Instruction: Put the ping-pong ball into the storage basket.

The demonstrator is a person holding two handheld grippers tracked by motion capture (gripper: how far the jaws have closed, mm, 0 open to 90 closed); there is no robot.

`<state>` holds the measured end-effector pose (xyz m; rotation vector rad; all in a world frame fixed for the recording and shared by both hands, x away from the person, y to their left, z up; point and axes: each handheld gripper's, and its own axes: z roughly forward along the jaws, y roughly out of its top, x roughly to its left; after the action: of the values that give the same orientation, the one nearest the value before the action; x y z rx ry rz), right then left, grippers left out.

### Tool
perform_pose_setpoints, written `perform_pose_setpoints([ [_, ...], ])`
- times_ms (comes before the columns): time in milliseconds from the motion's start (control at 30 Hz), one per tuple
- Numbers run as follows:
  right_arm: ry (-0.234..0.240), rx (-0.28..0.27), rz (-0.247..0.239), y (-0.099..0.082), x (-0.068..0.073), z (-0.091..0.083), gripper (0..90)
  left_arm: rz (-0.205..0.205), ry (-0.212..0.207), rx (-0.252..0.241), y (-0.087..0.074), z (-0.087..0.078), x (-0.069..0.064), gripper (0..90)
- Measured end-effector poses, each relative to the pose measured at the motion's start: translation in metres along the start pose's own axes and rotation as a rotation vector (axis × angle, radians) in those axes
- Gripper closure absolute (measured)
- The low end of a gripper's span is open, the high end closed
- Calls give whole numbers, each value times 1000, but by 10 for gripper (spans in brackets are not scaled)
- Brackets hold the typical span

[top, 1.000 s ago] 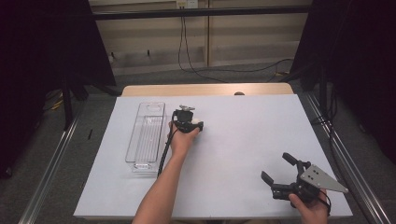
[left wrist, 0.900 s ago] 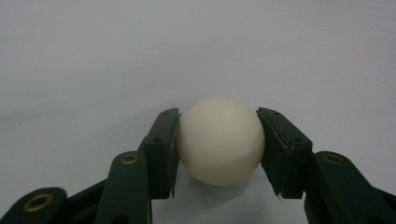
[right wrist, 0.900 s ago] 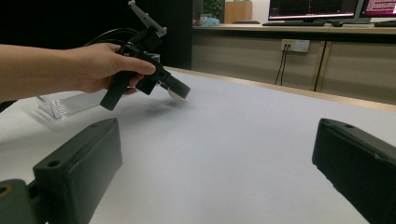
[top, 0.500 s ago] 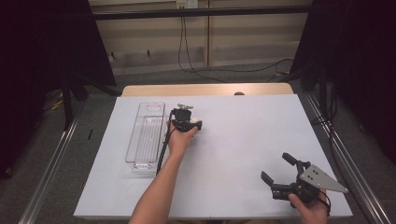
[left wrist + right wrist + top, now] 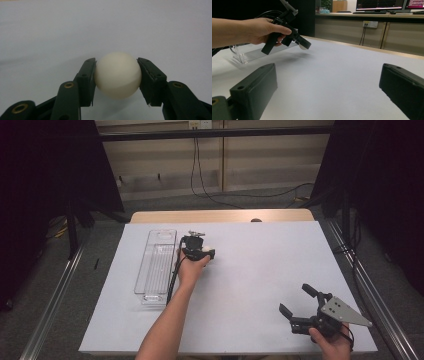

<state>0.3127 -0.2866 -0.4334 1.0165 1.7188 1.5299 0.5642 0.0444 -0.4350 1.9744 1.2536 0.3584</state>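
So the left gripper (image 5: 117,77) has its black fingers (image 5: 86,80) clamped on both sides of a small cream-white smooth ball (image 5: 117,75), which sits squeezed right between them. From the high view, that gripper (image 5: 199,251) hovers just beside the long clear plastic tray (image 5: 156,265), off its right edge, above the white sheet-covered surface (image 5: 260,265). The right gripper view has the ball (image 5: 303,45) lifted a bit off the surface, next to the tray (image 5: 252,55). The right gripper (image 5: 300,305) is well apart from the tray, near the surface's front right corner, fingers (image 5: 254,92) spread wide with nothing in them.
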Motion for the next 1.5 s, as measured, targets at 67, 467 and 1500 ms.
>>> perform_pose_setpoints([
  [67, 1, 1, 0, 0, 0, 0, 11, -2, 0, 1, 0, 0, 0, 512],
  [467, -2, -1, 3, 0, 0, 0, 11, 15, -4, 17, 5, -5, -2, 512],
  [1500, 1, 1, 3, 0, 1, 1, 11, -10, -5, 12, 14, -16, 0, 512],
])
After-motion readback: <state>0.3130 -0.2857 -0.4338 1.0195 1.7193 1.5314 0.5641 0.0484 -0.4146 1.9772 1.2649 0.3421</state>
